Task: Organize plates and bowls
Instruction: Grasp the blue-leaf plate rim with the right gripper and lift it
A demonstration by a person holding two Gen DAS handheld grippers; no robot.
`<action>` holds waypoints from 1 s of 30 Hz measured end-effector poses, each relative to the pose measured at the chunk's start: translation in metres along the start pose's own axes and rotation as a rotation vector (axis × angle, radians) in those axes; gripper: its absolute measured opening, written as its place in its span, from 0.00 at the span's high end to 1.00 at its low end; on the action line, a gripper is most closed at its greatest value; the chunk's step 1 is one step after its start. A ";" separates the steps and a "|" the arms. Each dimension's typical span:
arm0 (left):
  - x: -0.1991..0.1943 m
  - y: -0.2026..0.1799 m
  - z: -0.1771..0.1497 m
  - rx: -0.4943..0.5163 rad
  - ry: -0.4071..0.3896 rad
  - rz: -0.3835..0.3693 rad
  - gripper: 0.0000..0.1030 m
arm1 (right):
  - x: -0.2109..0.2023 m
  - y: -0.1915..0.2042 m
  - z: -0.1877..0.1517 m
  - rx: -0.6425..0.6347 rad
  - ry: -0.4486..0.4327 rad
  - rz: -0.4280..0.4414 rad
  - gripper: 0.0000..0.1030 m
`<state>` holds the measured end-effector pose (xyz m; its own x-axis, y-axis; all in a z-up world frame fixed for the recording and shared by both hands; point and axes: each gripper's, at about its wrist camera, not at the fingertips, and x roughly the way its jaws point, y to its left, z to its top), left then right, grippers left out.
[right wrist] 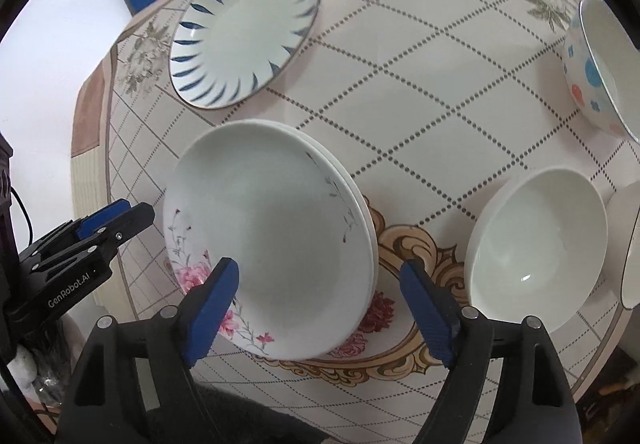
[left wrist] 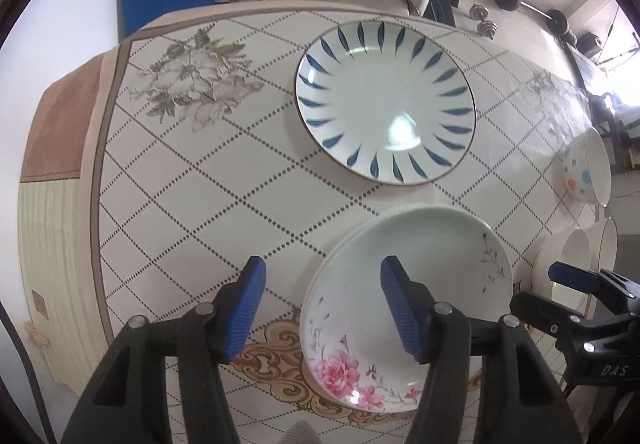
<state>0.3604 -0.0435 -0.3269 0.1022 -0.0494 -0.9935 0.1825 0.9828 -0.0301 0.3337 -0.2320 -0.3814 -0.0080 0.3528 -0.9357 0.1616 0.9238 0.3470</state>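
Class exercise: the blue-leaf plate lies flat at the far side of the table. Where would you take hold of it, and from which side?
Probably at the rim of the blue-leaf plate nearest the pink-flower plate. It lies flat on the table, so only the raised edge offers a pinch: one finger over, one under, from the near side. Both grippers hang open.
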 end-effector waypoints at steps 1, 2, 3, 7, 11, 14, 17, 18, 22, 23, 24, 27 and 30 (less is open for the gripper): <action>-0.003 0.006 0.007 -0.002 -0.005 -0.002 0.42 | -0.003 0.003 0.005 -0.006 -0.022 -0.002 0.08; -0.005 0.008 0.016 -0.009 -0.007 -0.004 0.42 | -0.006 0.005 0.010 -0.009 -0.041 0.001 0.06; -0.005 0.010 0.023 -0.019 -0.013 -0.002 0.42 | -0.009 0.006 0.016 -0.007 -0.058 0.003 0.05; -0.003 0.022 0.056 -0.049 -0.025 -0.003 0.42 | -0.016 0.010 0.040 0.018 -0.110 -0.005 0.02; 0.004 0.031 0.087 -0.079 -0.010 0.004 0.42 | -0.016 0.009 0.073 0.020 -0.131 0.000 0.02; 0.017 0.038 0.108 -0.088 0.001 0.018 0.42 | -0.009 0.013 0.100 0.026 -0.131 0.000 0.02; 0.035 0.044 0.128 -0.094 0.033 0.010 0.42 | 0.001 0.006 0.130 0.049 -0.108 0.017 0.02; 0.041 0.045 0.132 -0.097 0.044 0.006 0.42 | 0.006 0.004 0.140 0.059 -0.097 0.022 0.02; 0.066 0.047 0.147 -0.092 0.092 -0.014 0.42 | 0.024 -0.008 0.169 0.105 -0.054 0.042 0.02; 0.072 0.047 0.149 -0.087 0.103 -0.019 0.42 | 0.031 -0.008 0.176 0.113 -0.043 0.048 0.02; 0.078 0.046 0.150 -0.080 0.117 -0.025 0.42 | 0.035 -0.010 0.182 0.119 -0.029 0.049 0.02; 0.090 0.041 0.151 -0.060 0.140 -0.037 0.42 | 0.050 -0.013 0.194 0.143 0.032 0.067 0.02; 0.097 0.035 0.151 -0.043 0.159 -0.055 0.53 | 0.060 -0.014 0.198 0.151 0.049 0.094 0.06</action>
<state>0.5249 -0.0409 -0.4082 -0.0634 -0.0776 -0.9950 0.1407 0.9863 -0.0859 0.5266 -0.2530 -0.4545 -0.0334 0.4472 -0.8938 0.3100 0.8549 0.4161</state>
